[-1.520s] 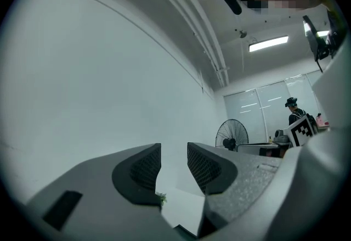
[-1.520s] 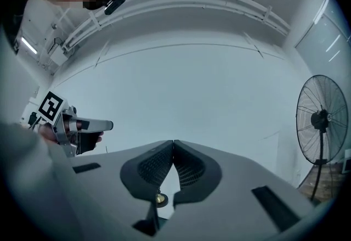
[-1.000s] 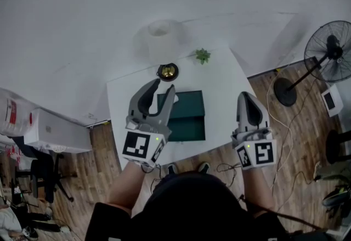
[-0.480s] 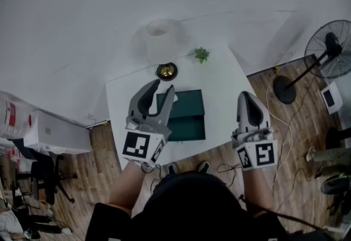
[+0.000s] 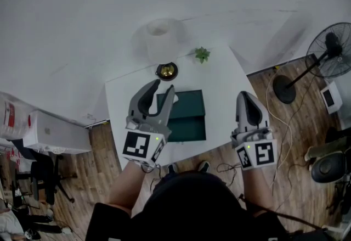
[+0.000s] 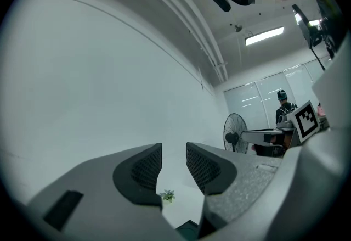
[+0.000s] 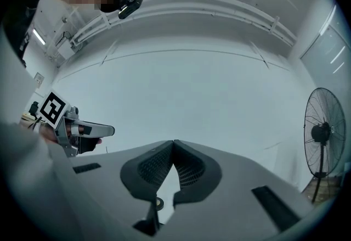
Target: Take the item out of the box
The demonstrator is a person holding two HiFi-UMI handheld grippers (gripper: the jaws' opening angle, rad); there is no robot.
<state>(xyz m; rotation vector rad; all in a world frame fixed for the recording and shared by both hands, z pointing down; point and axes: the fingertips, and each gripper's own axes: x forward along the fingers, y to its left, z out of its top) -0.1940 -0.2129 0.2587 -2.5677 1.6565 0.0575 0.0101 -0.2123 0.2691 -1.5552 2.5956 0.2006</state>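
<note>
A dark green box [image 5: 186, 116] lies on the white table [image 5: 225, 83], and I cannot see inside it. My left gripper [image 5: 164, 87] hovers over the box's left edge, held level, jaws a little apart with nothing between them. In the left gripper view the gap between the left gripper [image 6: 174, 151] pads shows only the wall and a small plant [image 6: 168, 196]. My right gripper [image 5: 245, 95] hangs to the right of the box near the table's right edge. In its own view the right gripper [image 7: 174, 144] is shut and empty.
A dark bowl [image 5: 167, 71] with golden contents, a small green plant [image 5: 202, 54] and a white cylinder [image 5: 159, 35] stand at the table's far side. A floor fan [image 5: 329, 50] and cables are on the wooden floor at the right. White boxes [image 5: 52, 133] sit at the left.
Both grippers and the box stay where they were. Only something on the floor at the far right has shifted.
</note>
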